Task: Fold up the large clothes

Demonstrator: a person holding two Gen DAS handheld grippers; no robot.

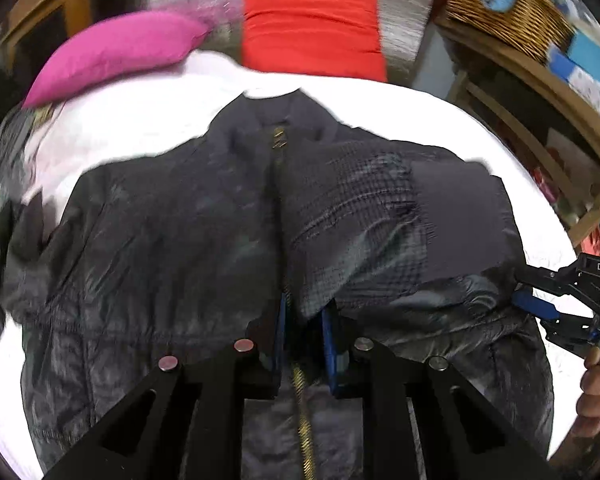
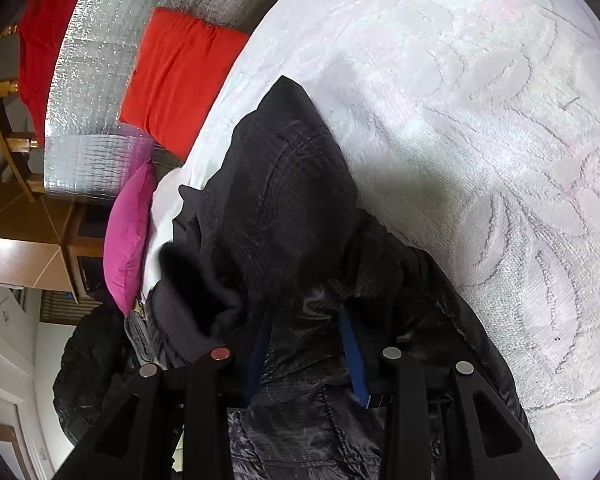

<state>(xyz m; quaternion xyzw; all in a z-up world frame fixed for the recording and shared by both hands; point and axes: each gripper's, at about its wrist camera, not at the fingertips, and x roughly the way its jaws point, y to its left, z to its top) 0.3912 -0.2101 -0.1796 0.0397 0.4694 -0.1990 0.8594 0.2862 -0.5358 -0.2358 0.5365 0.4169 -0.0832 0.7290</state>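
We have the dark jacket spread front-up on the white bedspread, collar towards the red cushion and pink cushion. Our left claw is pinched tight at the brass zip, fabric bunched between its blue pads. Our right claw is partly closed on a wad of sleeve at the jacket's side, which its own view shows gathered between the fingers. We judge this the first fold, with both grips set. Next we need to lift together and carry the sleeve side across the zip line, keeping the slippery shell from sliding. On the right claw's body we read "DAS"; the rest is cut off.
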